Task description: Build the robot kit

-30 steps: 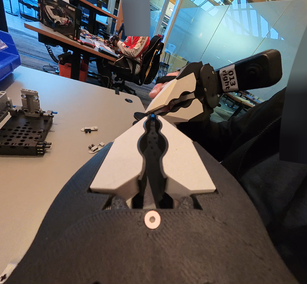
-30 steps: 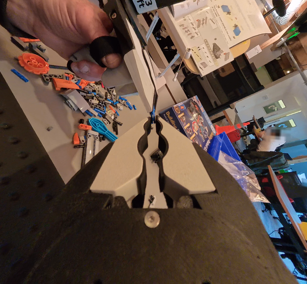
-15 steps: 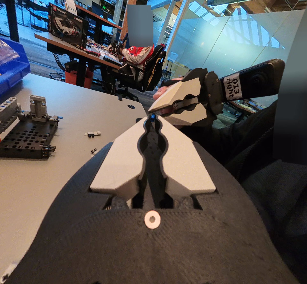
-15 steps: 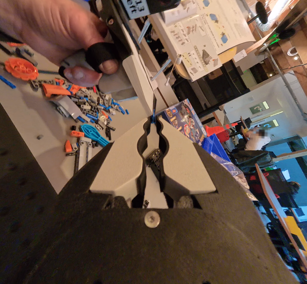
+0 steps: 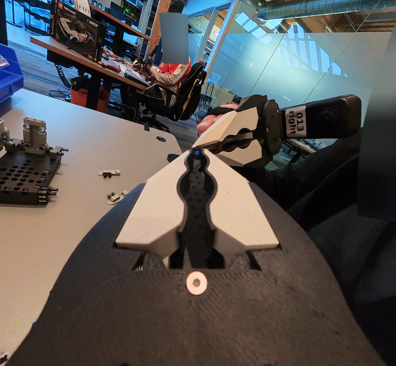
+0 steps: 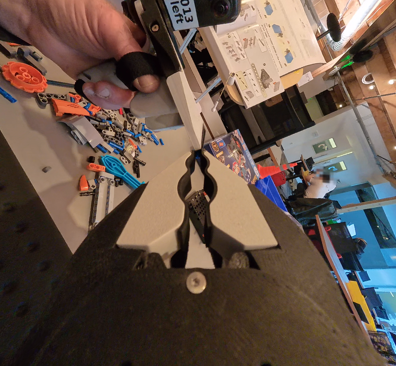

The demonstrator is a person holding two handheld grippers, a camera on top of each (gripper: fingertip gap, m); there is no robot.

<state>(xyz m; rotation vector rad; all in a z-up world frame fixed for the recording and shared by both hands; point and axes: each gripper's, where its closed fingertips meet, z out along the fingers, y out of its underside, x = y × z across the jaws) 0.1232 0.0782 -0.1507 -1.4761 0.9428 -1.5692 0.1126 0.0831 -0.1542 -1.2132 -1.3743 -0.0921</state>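
Overhead of the grey bench [image 5: 92,139], just off its rounded corner, 2 hand-held grippers meet tip to tip, with a small blue pin [image 5: 196,153] caught where they cross. The left gripper [image 5: 196,152] has its fingers drawn narrow, the pin sitting between their very tips. The right gripper [image 6: 198,153] comes in from the side, equally narrow, and its tips close on the same pin. Which of the 2 carries the weight cannot be told from either view. A thin dark sliver runs along the left gripper's finger edge toward the pin, but it is too slight to identify. A bare hand [image 6: 64,30] wraps the left gripper's handle, with black loops around the thumb and 1 finger. On the bench, toward its left edge in the left wrist view, stands a black perforated frame [image 5: 21,175] with grey blocks mounted on it. 2 small grey connectors [image 5: 109,172] lie apart in the middle of the bench. The right wrist view shows a heap of loose parts [image 6: 120,128], an orange toothed wheel [image 6: 24,77] and a turquoise tool [image 6: 120,170] spread across the bench, with an open instruction booklet [image 6: 267,40] propped past its far edge.
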